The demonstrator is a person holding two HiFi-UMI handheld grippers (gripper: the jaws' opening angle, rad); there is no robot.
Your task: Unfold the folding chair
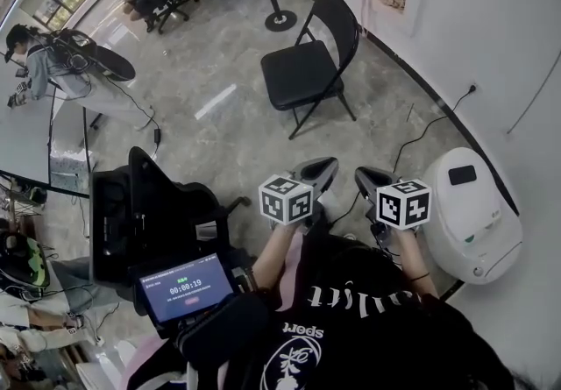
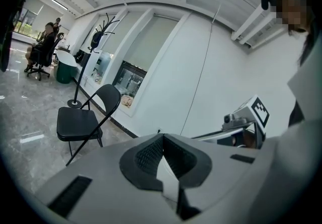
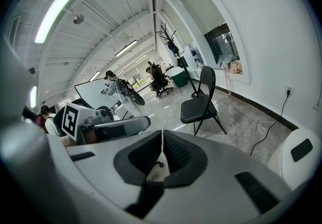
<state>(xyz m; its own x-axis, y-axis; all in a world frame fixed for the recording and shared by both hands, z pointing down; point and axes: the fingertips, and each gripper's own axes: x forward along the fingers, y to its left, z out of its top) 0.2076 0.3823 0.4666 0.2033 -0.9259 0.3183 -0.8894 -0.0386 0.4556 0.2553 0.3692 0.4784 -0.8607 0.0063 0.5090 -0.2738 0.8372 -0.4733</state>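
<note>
A black folding chair [image 1: 308, 66] stands unfolded on the grey floor, seat down, back toward the white wall. It also shows in the left gripper view as the chair [image 2: 85, 117] and in the right gripper view as the chair [image 3: 201, 101]. My left gripper [image 1: 326, 167] and right gripper [image 1: 365, 176] are held side by side well short of the chair, both shut with nothing between the pads. Each carries a cube with square markers [image 1: 287, 199].
A white rounded appliance [image 1: 469, 209] sits on the floor at the right, with a black cable [image 1: 421, 134] running to a wall socket. A black cart with a tablet [image 1: 184, 287] stands at the left. A pole stand base [image 1: 280, 20] and seated people are farther off.
</note>
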